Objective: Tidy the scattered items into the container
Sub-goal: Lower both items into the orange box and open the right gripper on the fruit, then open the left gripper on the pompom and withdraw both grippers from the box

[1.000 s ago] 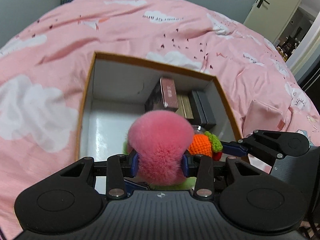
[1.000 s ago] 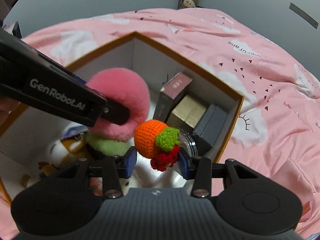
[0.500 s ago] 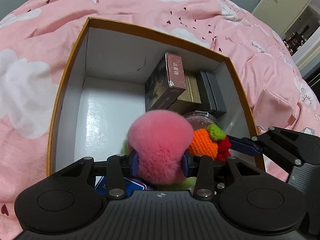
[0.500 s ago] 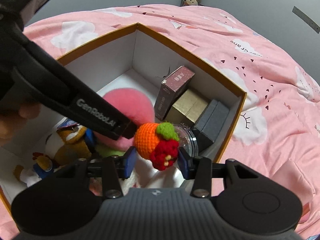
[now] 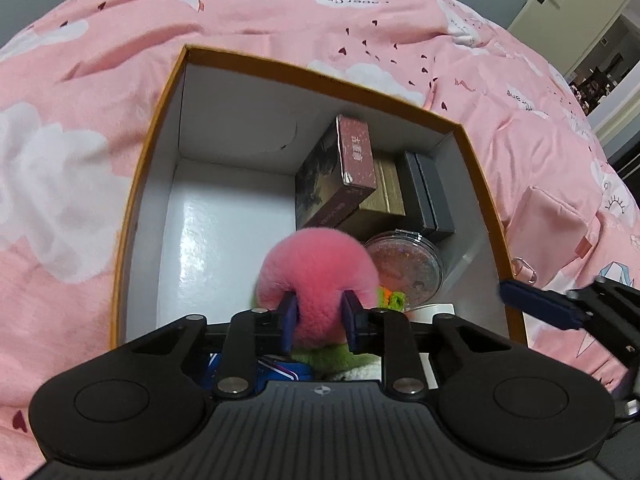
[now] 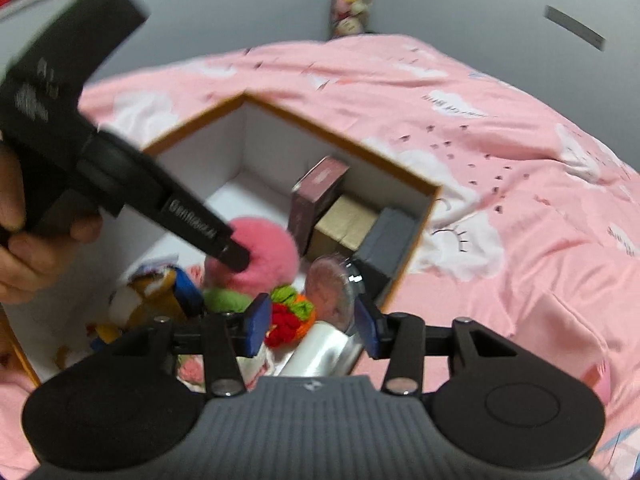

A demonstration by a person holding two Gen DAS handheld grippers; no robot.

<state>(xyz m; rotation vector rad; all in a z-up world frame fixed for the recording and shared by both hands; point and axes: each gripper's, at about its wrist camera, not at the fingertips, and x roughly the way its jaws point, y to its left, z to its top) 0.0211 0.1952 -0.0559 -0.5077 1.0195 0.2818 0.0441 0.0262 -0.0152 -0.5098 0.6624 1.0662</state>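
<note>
An orange-rimmed white box (image 5: 152,128) sits on the pink bed; it also shows in the right wrist view (image 6: 360,148). My left gripper (image 5: 318,322) is shut on a fluffy pink pompom (image 5: 318,268), held low inside the box; the pompom also shows in the right wrist view (image 6: 268,252). My right gripper (image 6: 310,324) is open above the box's near corner. The orange crochet fruit (image 6: 290,316), with green leaf and red part, lies loose in the box below the right gripper's jaws. In the left wrist view only a bit of the fruit (image 5: 392,298) shows.
In the box: a maroon carton (image 5: 354,156), a tan box (image 5: 384,194), a dark grey case (image 5: 430,192), a round clear jar (image 5: 408,268), a plush toy (image 6: 152,292), a clear cylinder (image 6: 320,350). A pink pouch (image 5: 548,220) lies on the bedspread at right.
My right gripper has opened and pulled back and up; the crochet fruit dropped into the box. My left gripper has moved lower into the box with the pompom.
</note>
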